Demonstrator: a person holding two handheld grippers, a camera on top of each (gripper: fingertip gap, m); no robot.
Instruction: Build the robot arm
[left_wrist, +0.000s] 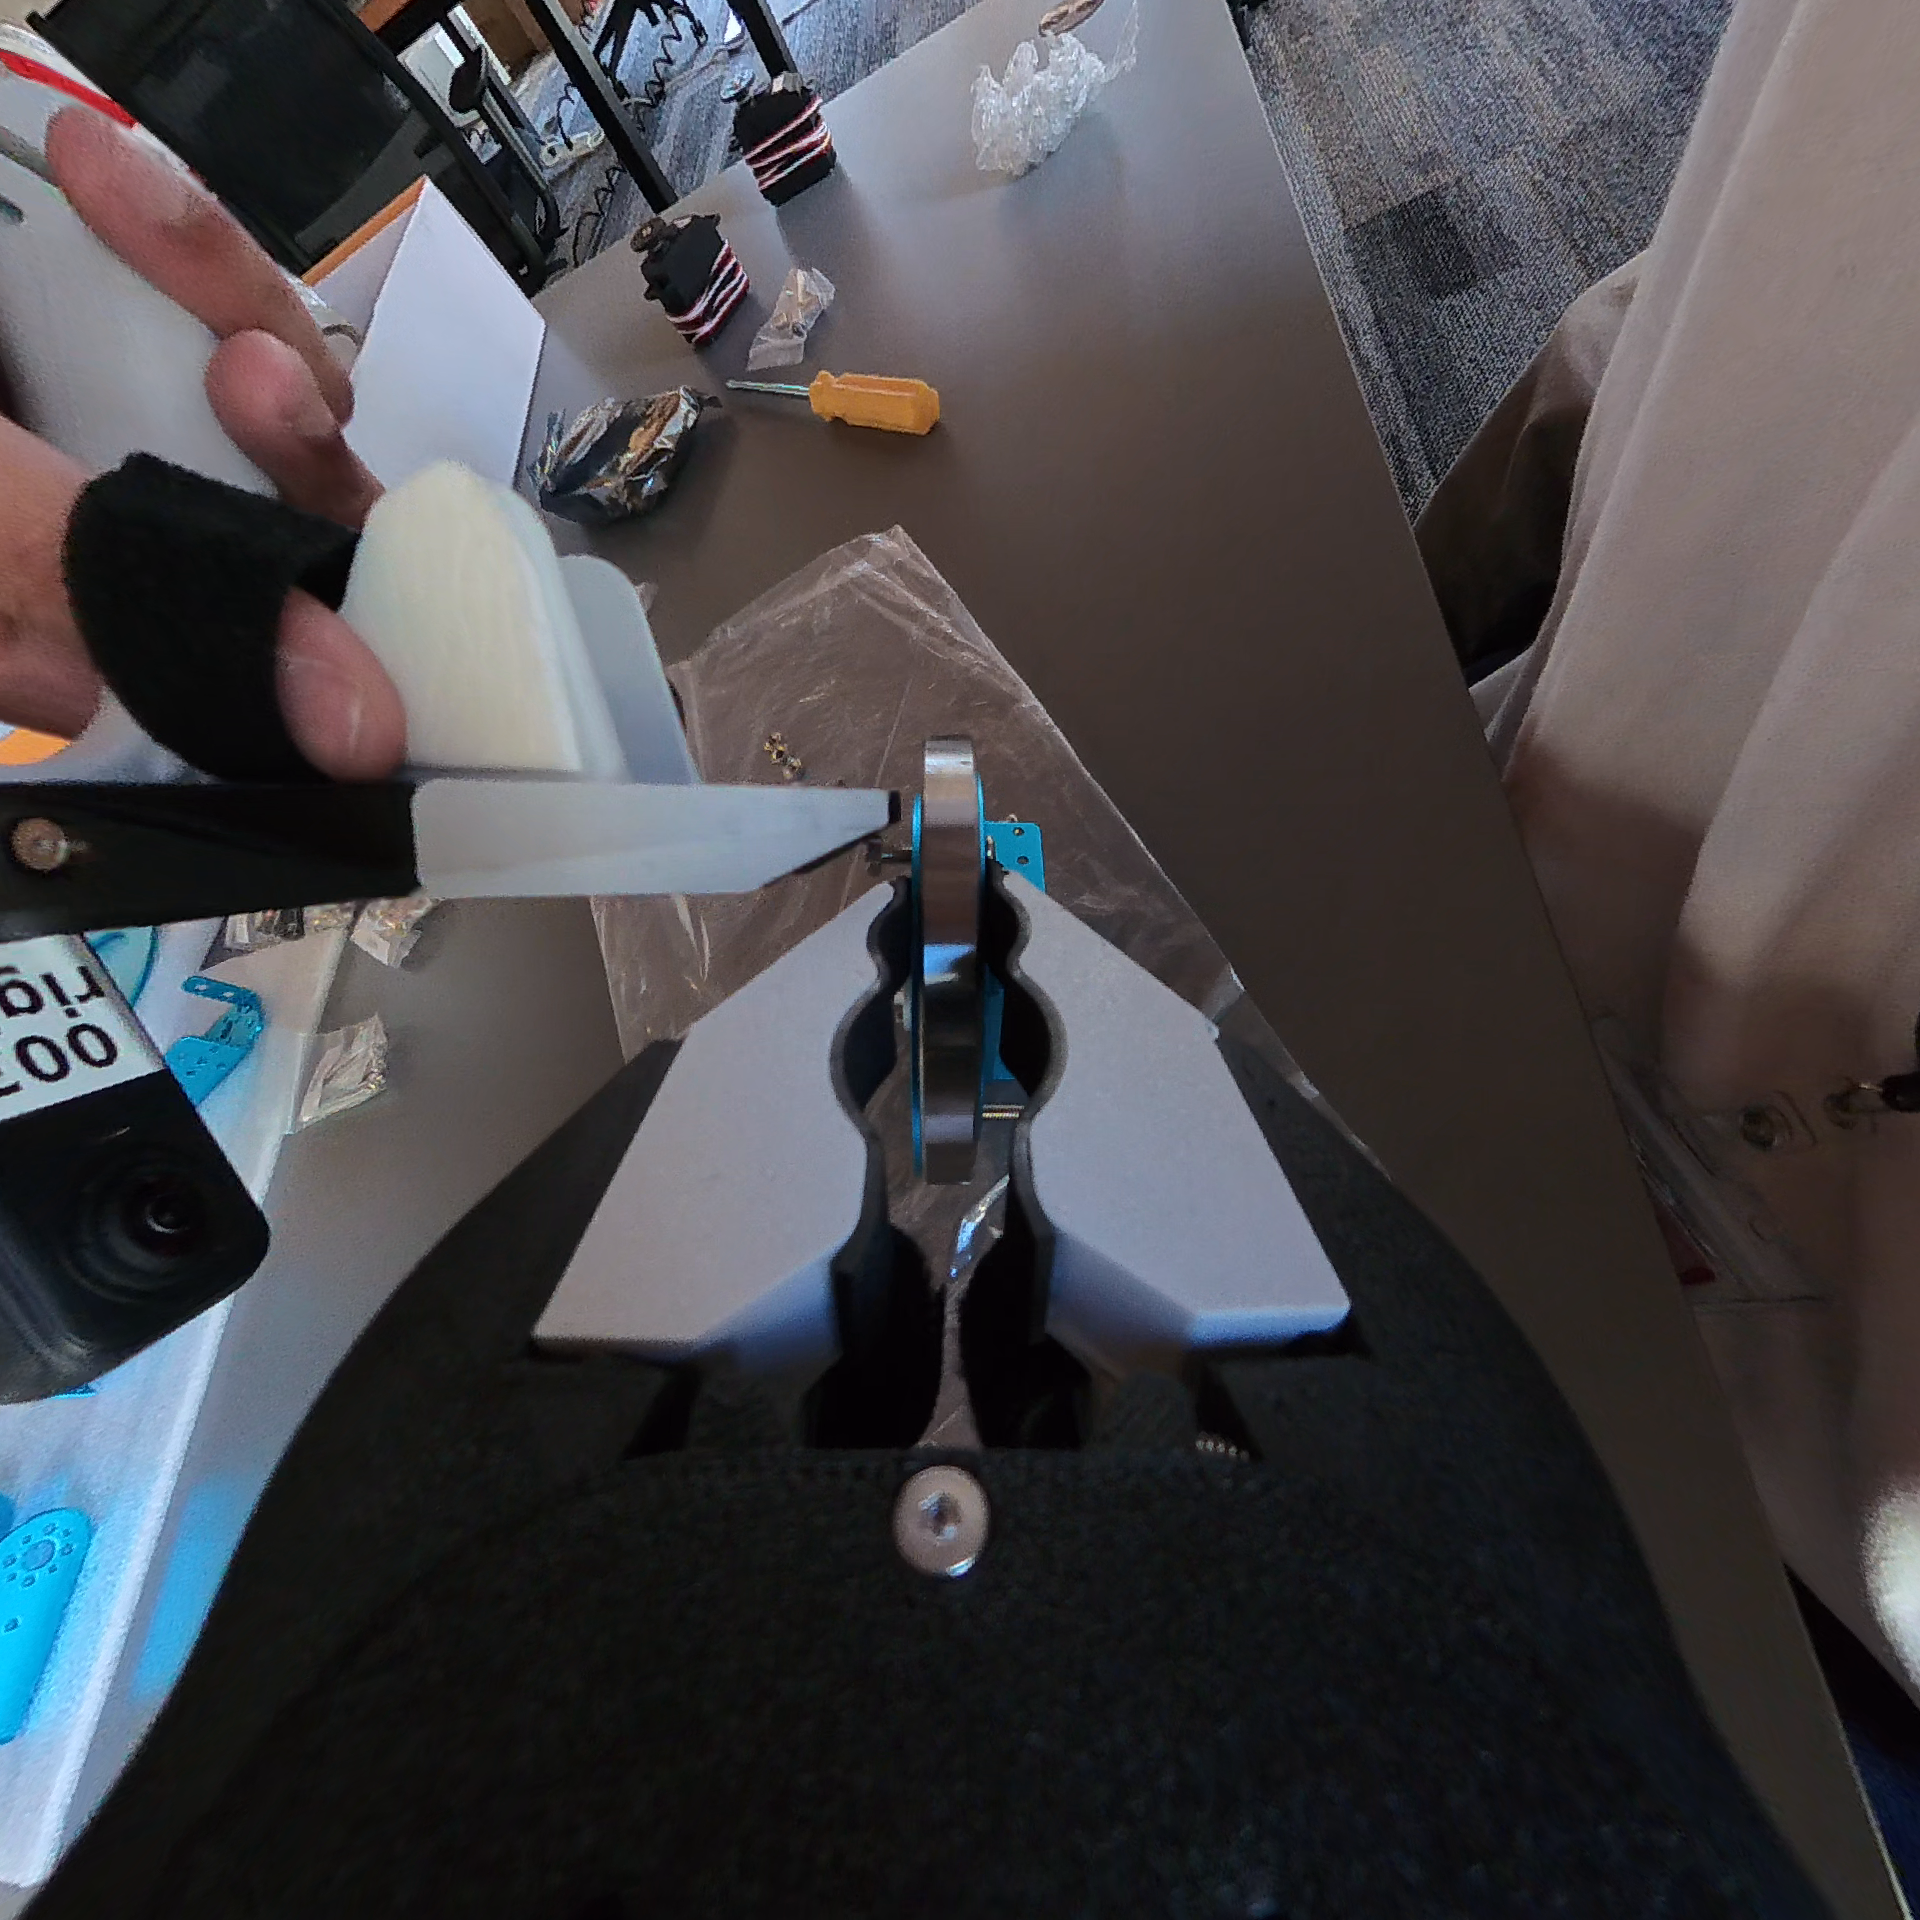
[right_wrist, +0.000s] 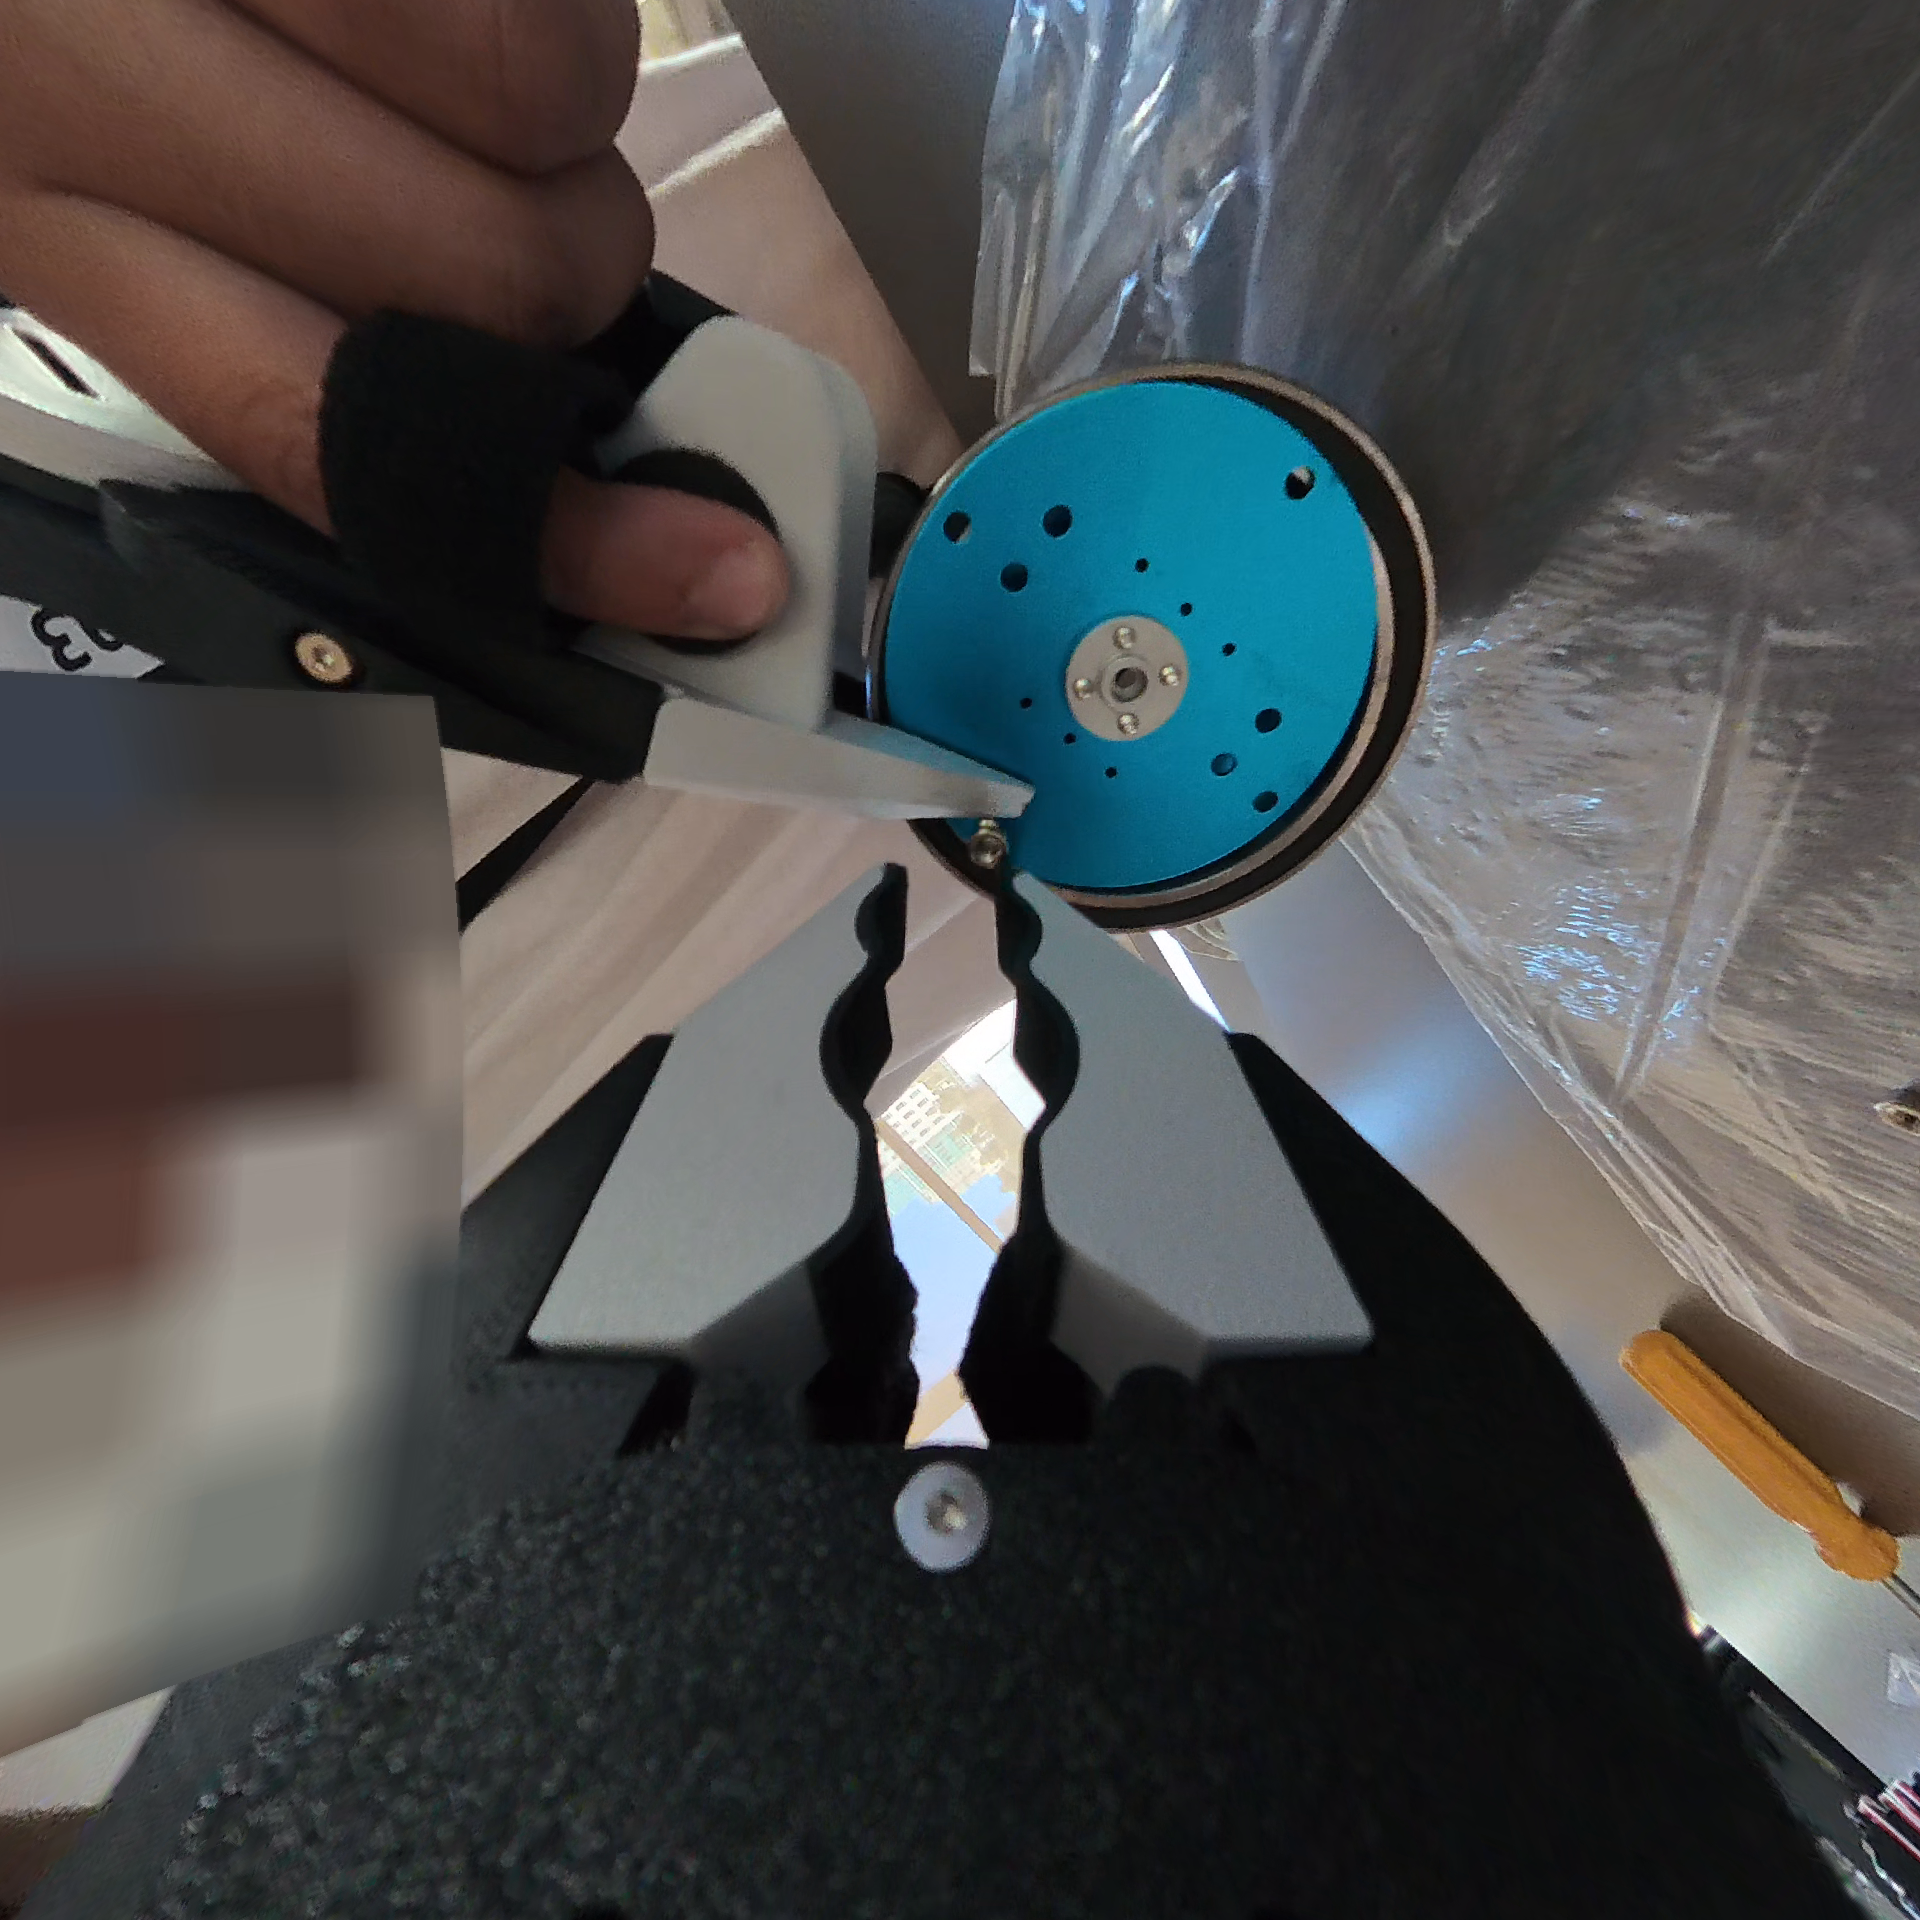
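**Left claw clamped on disc; right claw at its face**

I read the left gripper as clamped on the blue disc, which stood on edge between the pads above the clear plastic bag on the grey table. I judged that this hold kept the drilled face clear for access from the side. The right gripper had its jaws a narrow gap apart with nothing between them, and its tips sat just beside a small screw at the disc's lower rim; I could not tell whether they touched. Only the right wrist view showed the hole pattern, hub and screw seat. Only the left wrist view showed the disc's thickness, the grip, the orange screwdriver and the servos well apart.
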